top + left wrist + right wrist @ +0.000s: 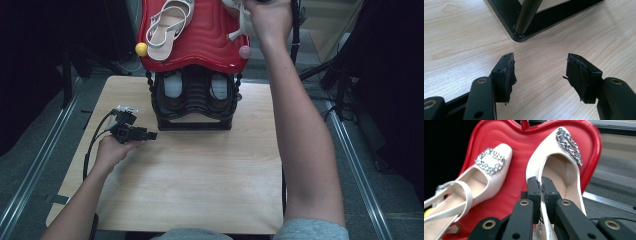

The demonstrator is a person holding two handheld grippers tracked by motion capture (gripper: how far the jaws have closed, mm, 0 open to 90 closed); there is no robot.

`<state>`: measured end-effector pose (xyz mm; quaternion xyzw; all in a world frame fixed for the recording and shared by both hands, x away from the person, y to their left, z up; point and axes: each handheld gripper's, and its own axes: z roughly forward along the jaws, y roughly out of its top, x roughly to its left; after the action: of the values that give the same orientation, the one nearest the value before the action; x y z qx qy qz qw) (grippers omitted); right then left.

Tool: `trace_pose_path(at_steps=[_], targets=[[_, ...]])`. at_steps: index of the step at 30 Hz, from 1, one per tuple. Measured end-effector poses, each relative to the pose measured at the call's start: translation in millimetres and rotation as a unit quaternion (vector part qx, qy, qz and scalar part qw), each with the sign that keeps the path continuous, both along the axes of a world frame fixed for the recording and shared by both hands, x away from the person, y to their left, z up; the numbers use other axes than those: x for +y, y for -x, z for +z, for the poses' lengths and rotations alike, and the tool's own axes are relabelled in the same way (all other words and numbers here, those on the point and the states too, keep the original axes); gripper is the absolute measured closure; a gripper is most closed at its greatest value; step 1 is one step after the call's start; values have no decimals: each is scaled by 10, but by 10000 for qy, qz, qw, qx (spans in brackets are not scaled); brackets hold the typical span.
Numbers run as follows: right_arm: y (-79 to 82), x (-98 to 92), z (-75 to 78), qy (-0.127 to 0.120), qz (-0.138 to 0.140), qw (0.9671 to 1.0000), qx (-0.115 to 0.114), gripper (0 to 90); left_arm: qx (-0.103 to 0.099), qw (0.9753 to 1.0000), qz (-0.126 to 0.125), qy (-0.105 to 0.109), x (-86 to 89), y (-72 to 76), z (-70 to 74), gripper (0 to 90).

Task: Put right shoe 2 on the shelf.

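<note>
Two cream slingback shoes with jewelled buckles lie on the red top shelf (200,40) of a black shoe rack (194,100). The left shoe (170,25) (474,180) lies free on the shelf. My right gripper (540,192) is shut on the side wall of the right shoe (559,165) (239,20), which the right hand mostly covers in the high view. My left gripper (142,134) (540,72) rests low over the wooden table (200,170), left of the rack's base (524,27), with its jaws wide apart and nothing between them.
A pair of dark shoes with pale insoles (172,85) sits on the rack's lower shelf. A yellow knob (141,49) and a pink knob (244,51) stick out at the red shelf's front corners. Metal rails (350,145) run along both sides of the table.
</note>
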<state>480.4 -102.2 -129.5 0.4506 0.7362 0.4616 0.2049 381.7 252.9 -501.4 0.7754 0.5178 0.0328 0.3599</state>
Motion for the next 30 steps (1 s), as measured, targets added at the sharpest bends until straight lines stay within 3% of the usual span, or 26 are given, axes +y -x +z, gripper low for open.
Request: trace_pose_path(at_steps=[3, 12, 21, 30], targets=[[-2, 64, -74, 43, 95, 9999, -77, 891, 10, 10000, -7, -10, -1, -1, -4, 408], [57, 217, -237, 508, 276, 9981, -231, 889, 19, 10000, -34, -40, -27, 2, -8, 408], [53, 255, -462, 300, 350, 9989, 4, 888, 44, 10000, -23, -53, -23, -2, -19, 408], [111, 321, -522, 365, 456, 9982, 106, 885, 35, 10000, -29, -58, -24, -5, -23, 408]])
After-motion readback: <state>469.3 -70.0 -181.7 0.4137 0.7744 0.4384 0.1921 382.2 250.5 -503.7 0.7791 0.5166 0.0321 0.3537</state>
